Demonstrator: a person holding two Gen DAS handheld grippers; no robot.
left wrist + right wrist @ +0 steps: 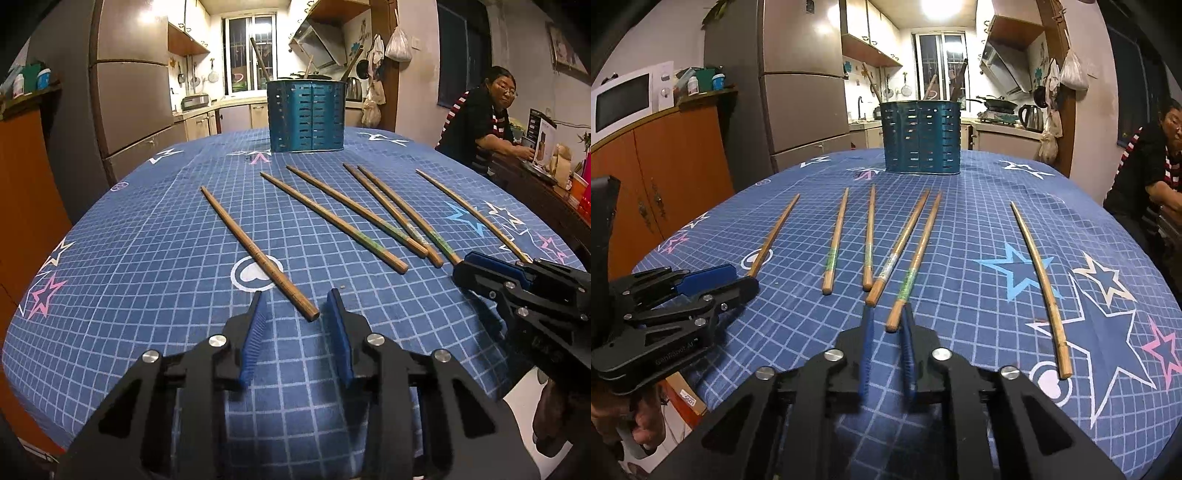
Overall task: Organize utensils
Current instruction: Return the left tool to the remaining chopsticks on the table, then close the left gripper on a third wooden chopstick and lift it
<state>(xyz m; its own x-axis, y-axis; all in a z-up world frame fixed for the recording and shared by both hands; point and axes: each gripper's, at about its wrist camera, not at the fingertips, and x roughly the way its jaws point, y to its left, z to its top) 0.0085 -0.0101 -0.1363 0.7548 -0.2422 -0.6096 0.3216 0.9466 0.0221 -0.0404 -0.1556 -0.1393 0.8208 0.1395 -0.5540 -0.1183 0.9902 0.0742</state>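
Right tool (886,314) narrowly around chopstick (914,264)

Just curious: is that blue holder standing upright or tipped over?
Upright: the blue holder stands on its base, with utensil handles poking from its top.

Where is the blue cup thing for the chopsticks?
The teal holder stands upright at the table's far end, centred in both views, beyond the six loose chopsticks.

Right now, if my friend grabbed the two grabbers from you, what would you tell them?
Left gripper: open, its fingers either side of the leftmost chopstick's near end, not pinching it.
Right gripper: nearly closed around the near end of a green-marked chopstick, which still lies on the table.
Six chopsticks lie on the cloth. The teal holder at the far edge already has a few utensils.
Left: lift all six into the holder.
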